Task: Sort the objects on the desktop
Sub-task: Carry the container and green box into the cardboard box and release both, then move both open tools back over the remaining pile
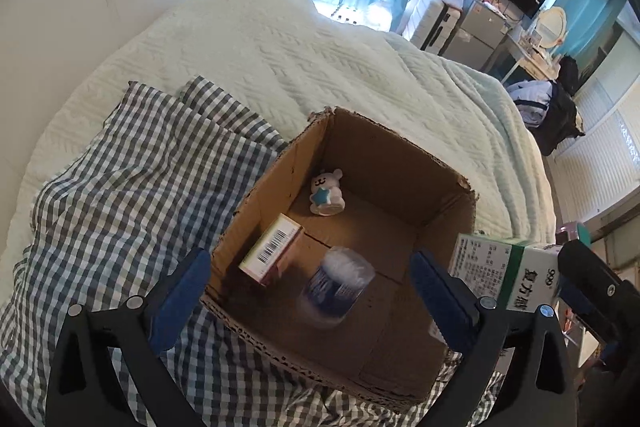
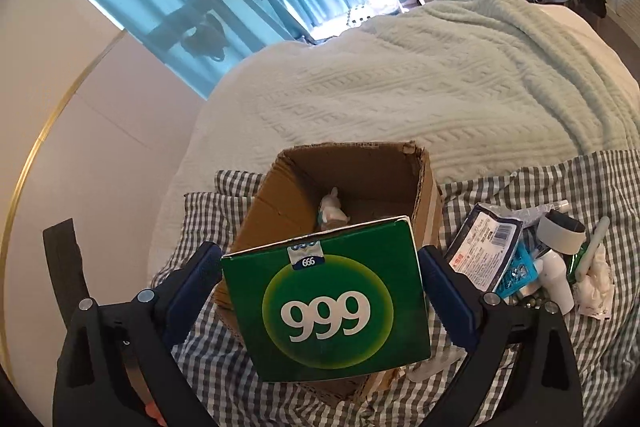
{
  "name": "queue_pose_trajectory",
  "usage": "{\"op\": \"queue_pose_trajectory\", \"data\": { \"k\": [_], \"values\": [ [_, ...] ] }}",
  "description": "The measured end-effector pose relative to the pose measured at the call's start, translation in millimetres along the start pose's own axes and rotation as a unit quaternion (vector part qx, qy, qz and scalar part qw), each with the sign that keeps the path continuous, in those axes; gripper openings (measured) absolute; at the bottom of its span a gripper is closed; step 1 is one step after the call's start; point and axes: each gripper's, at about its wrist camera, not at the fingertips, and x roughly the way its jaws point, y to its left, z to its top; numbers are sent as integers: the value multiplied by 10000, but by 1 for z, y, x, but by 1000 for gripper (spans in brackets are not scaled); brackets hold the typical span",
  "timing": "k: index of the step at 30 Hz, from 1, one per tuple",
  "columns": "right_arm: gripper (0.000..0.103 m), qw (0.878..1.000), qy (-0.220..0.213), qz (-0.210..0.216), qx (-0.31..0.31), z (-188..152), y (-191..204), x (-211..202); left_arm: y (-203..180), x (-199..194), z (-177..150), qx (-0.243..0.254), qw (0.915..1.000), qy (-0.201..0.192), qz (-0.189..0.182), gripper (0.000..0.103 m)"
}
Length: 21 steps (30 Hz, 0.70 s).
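An open cardboard box (image 1: 404, 163) sits on a checked cloth (image 1: 120, 187) on the bed. Inside it lie a small white bear figure (image 1: 326, 191), a barcode carton (image 1: 272, 251) and a blurred clear tub of cotton swabs (image 1: 336, 285) below my left gripper (image 1: 308, 291), which is open and empty over the box's near side. My right gripper (image 2: 320, 291) is shut on a green 999 medicine box (image 2: 332, 303), held above the cardboard box (image 2: 280, 195). That medicine box also shows in the left wrist view (image 1: 508, 271) at the box's right edge.
A heap of loose items lies on the checked cloth (image 2: 592, 347) to the right of the box: a dark blue packet (image 2: 484, 239), a white roll (image 2: 560, 231), a white bottle (image 2: 556, 275), crumpled paper (image 2: 596, 279). A pale green blanket (image 2: 440, 75) covers the bed behind.
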Motion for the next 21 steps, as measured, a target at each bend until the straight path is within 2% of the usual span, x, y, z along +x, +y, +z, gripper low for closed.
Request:
{"op": "queue_pose_trajectory", "data": {
  "k": [5,9,14,19,21],
  "values": [
    [98,9999,58,149,41,-2,3,-1,-1,-8,0,-48,9999,-95,53,102],
    [102,9995,-61,285,128,-2,5,-5,3,-12,2,-171,9998,-140,18,102],
    [103,9994,-153,243,210,-1,2,-9,5,-9,2,-259,9996,-129,60,102],
    [103,9992,-270,-77,276,-1,-13,-20,-2,-7,-1,-197,9998,-97,37,102],
    [103,9987,-288,-339,254,-3,-21,-26,-7,-8,-4,-113,9999,-98,50,102]
  ]
}}
